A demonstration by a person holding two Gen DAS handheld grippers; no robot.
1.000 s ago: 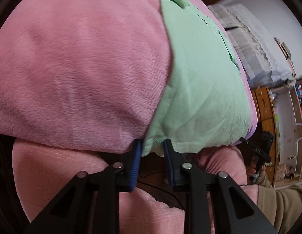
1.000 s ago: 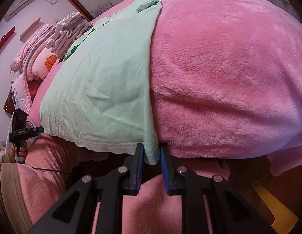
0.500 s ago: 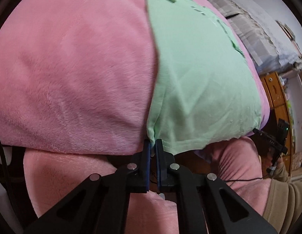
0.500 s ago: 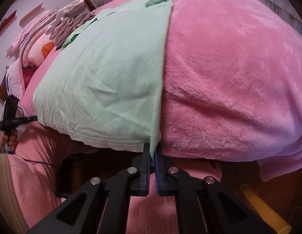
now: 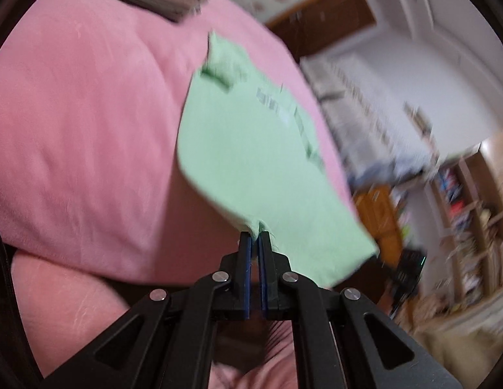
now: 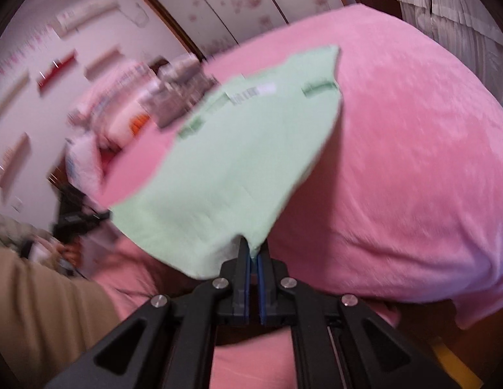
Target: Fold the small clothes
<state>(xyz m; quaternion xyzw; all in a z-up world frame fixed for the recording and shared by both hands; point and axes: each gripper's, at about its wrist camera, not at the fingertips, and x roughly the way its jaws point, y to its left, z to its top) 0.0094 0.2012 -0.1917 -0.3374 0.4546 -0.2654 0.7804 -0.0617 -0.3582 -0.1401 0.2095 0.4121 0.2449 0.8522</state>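
A small mint-green garment (image 5: 251, 149) lies on a pink fleece bed cover (image 5: 76, 123), its near hem lifted off the cover. My left gripper (image 5: 258, 234) is shut on the hem's left corner, the cloth bunched between the blue pads. In the right wrist view the same green garment (image 6: 238, 162) stretches away over the pink bed cover (image 6: 407, 168), and my right gripper (image 6: 254, 253) is shut on its right hem corner. The far end, with darker green trim and a label, still rests on the bed. Both views are blurred by motion.
Folded grey and white bedding (image 5: 355, 110) is stacked past the garment, and pink pillows (image 6: 121, 120) lie beside it. A wooden cabinet (image 5: 381, 217) and bookshelves (image 5: 472, 227) stand beyond the bed. A tan sleeve (image 6: 40, 298) and pink-clad legs (image 5: 66, 311) are close to the grippers.
Both grippers closed on the hem corners and then rose, lifting the near edge of the green garment off the bed; the views tilted up towards the room.
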